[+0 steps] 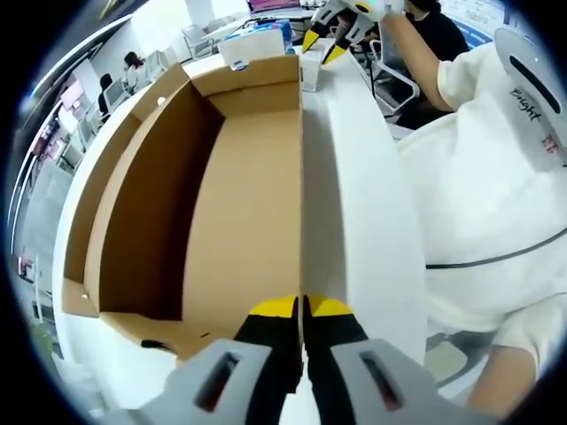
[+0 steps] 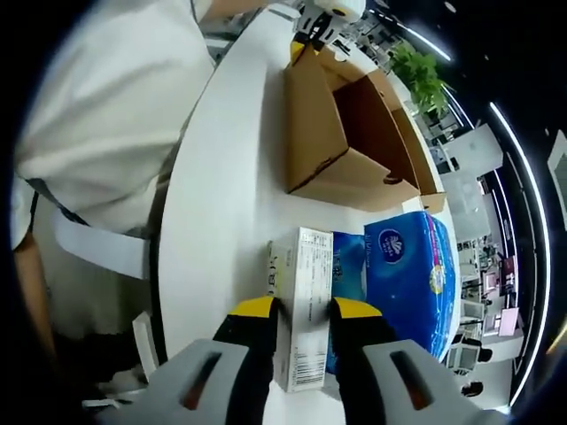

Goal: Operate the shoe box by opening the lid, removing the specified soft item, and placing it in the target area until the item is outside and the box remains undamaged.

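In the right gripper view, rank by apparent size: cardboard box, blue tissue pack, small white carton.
1. cardboard box, though farthest away
2. blue tissue pack
3. small white carton, nearest, between the right gripper fingers

Pale box's (image 2: 299,305) lower end — hidden behind tongs (image 2: 304,312).

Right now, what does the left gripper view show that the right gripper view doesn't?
Left gripper view: the box's whole inside, bare, with the left claw shut on its wall edge. Right gripper view: a plant and the box's outer side. Shared: the box, the right claw gripping the carton, the blue pack, the table, the person's shirt.
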### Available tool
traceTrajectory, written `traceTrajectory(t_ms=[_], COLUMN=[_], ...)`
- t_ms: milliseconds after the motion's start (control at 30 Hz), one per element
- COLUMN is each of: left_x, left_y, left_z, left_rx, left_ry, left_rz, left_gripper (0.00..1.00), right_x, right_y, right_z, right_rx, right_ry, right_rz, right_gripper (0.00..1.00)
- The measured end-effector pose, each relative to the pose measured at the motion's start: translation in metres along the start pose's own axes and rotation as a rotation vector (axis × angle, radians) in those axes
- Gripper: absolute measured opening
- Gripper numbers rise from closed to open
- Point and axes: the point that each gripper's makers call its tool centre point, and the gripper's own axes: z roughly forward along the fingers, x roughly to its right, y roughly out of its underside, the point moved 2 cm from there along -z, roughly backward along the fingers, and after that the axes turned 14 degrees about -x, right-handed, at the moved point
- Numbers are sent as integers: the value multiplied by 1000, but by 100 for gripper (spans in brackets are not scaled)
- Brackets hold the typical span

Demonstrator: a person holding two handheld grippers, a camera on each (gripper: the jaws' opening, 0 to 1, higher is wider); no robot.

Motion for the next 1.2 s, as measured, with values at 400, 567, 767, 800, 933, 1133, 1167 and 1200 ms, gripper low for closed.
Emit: traceTrajectory(t_ms=[400, 567, 767, 800, 933, 1133, 1167, 1200], left_x=[0, 0, 0, 0, 0, 0, 0, 0], left_y=[0, 0, 0, 0, -1, -1, 0, 0], left_z=[0, 0, 0, 0, 0, 0, 0, 0], left_rx=[1, 2, 4, 4, 3, 4, 3, 2], left_ry=[-3, -3, -6, -7, -5, -6, -5, -4], left_rz=[2, 2, 4, 6, 7, 8, 7, 6], left_gripper=[2, 2, 2, 2, 2, 2, 2, 2], right_x=[12, 10, 9, 9, 9, 8, 9, 10], right_y=[1, 5, 18, 20, 33, 51, 51, 52], right_z=[-1, 0, -1, -2, -4, -5, -5, -4], right_rx=[18, -2, -25, -26, -32, -56, -58, -53], right_ry=[75, 71, 81, 82, 84, 99, 104, 110], right_rz=[-13, -10, 17, 18, 53, 88, 95, 99], right_gripper=[21, 19, 18, 18, 18, 18, 18, 18])
